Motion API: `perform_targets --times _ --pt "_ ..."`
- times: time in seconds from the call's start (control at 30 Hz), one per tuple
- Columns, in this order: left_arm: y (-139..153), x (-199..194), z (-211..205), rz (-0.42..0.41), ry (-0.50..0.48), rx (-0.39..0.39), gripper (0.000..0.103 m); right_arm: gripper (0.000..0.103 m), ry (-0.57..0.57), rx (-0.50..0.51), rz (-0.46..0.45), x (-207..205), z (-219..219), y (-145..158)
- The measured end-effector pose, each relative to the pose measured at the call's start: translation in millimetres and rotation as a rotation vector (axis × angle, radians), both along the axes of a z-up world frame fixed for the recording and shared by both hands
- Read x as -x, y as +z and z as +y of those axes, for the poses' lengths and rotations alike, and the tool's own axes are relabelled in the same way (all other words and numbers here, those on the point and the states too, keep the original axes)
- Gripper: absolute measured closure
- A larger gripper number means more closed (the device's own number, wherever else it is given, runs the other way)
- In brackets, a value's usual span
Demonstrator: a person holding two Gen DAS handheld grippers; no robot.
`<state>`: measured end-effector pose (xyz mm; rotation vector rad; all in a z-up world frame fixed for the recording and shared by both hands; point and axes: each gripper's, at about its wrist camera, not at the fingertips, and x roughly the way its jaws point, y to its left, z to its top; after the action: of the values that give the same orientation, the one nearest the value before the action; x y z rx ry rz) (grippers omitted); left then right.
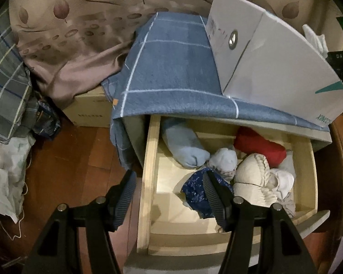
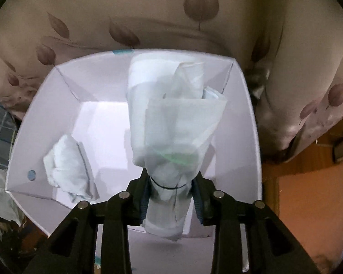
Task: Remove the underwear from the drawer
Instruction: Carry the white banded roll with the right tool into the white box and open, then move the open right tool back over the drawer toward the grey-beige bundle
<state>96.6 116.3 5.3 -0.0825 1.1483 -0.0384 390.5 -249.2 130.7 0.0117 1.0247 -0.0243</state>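
In the left wrist view the wooden drawer stands pulled out. It holds a dark blue patterned underwear, a light blue roll, a red roll, a cream padded piece and small white bundles. My left gripper is open above the drawer's left side, its right finger over the dark blue piece, nothing gripped. In the right wrist view my right gripper is shut on a white underwear bundle that hangs over the open white box. Another white piece lies inside the box.
A blue checked cloth drapes the cabinet top, and the white box stands on it. Leaf-print bedding lies behind. A cardboard box, plaid fabric and a plastic bag sit left on the wood floor.
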Motion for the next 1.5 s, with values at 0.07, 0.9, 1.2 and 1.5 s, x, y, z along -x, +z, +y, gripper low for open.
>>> perform_targets --times 0.07,0.9,1.2,1.5 --pt "-5.2 -1.1 -4.0 0.01 -0.006 -0.004 0.041 0.065 -0.005 -0.006 0.005 -1.9 -2.6 -5.2" --pt "-35.4 19.1 -22.5 0.099 -0.013 -0.042 0.041 0.061 0.176 -0.022 0.38 173.5 6.8 -145.3" --pt "-39.5 11.8 -26.1 0.112 -0.015 -0.047 0.041 0.06 0.111 -0.069 0.457 159.7 6.8 -196.1" --pt "-46.5 8.4 -32.7 0.128 -0.019 -0.047 0.041 0.049 0.094 -0.071 0.453 158.7 1.0 -199.0"
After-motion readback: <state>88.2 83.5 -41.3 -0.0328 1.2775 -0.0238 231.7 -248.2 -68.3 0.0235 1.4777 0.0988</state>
